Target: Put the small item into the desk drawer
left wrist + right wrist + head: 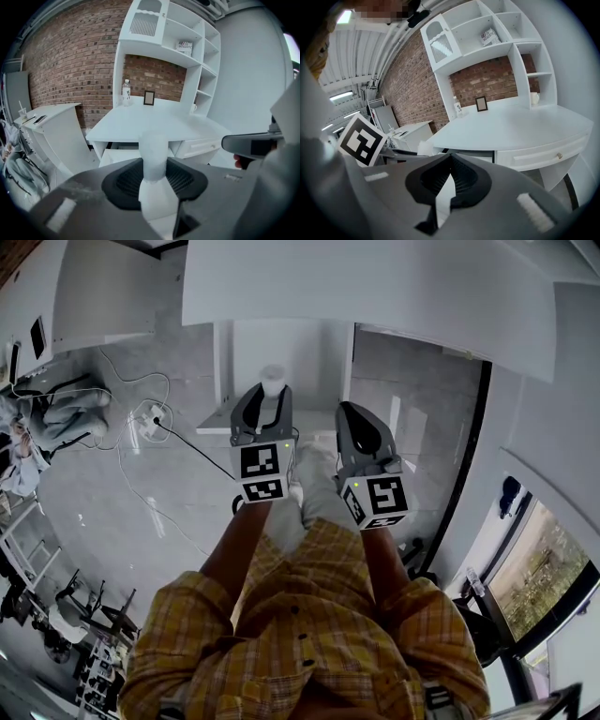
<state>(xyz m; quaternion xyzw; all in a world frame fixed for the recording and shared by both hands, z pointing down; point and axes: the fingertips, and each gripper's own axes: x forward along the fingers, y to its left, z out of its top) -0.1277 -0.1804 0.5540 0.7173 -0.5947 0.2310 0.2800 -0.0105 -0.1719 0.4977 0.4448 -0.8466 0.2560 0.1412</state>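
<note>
**Current step: carry to drawer.** The left gripper (268, 404) grips the small item (154, 157), a white, round-topped piece that stands upright between the ribbed pads. The jaws are set wide around it. The right gripper (450, 161) has its jaws closed tip to tip and carries nothing. Both grippers are level with each other on the near side of the white desk (154, 119) and well apart from it. The item is therefore in hand and not yet stowed.

**Containers.**
- Under the left part of the desktop, a white tray-like drawer (117, 157) appears to be pulled out. Its contents cannot be made out.
- To the right, a drawer with a small knob (543, 154) is closed.

**Next move (judgement).**
1. Bring the left gripper forward and down until the item is above the open drawer.
2. Keep the item upright during the approach.
3. Release only when the item is inside the drawer walls.
4. The free right gripper can then push the drawer front shut.

**Caution:** The smooth, round item may slip or roll on release.
</note>
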